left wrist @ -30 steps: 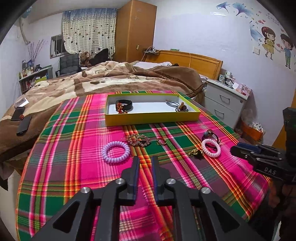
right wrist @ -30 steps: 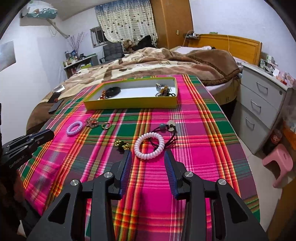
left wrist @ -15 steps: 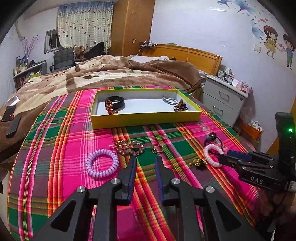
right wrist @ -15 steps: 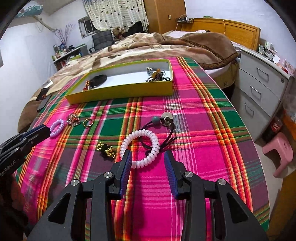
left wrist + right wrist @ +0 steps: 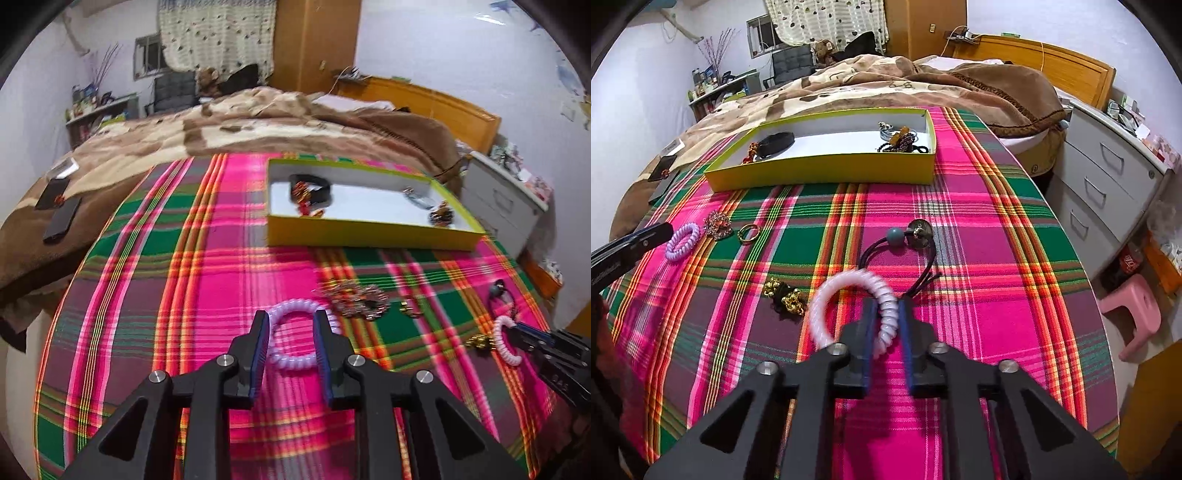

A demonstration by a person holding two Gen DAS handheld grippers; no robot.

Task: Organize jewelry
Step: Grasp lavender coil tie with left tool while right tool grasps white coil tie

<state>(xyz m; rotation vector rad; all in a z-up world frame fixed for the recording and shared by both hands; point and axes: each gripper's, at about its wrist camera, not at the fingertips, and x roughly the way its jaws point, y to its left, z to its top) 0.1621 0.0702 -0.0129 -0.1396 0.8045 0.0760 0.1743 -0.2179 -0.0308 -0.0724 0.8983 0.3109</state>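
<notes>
A: How far along is the tidying?

B: Partly done, by the look of it. The yellow box (image 5: 820, 173), upper middle of the right wrist view, already holds a black band (image 5: 777, 142) at its left end and a beaded cluster (image 5: 899, 142) at its right. On the plaid cloth (image 5: 979, 229) six pieces remain loose: two coil ties, a brooch (image 5: 717, 225), a gold ring (image 5: 749, 233), a gold clip (image 5: 786, 297) and a black bead tie (image 5: 905, 254).

A: And the grippers?

B: The right gripper (image 5: 886, 321), jaws just closed, pinches the white coil tie (image 5: 849, 306) at its right side, lower centre; the loop stands tilted, arching toward upper left. The left gripper (image 5: 290, 345), jaws just widened and spread, straddles the lilac coil tie (image 5: 301, 332), which lies flat, long axis across the frame, pads not pressing.
</notes>
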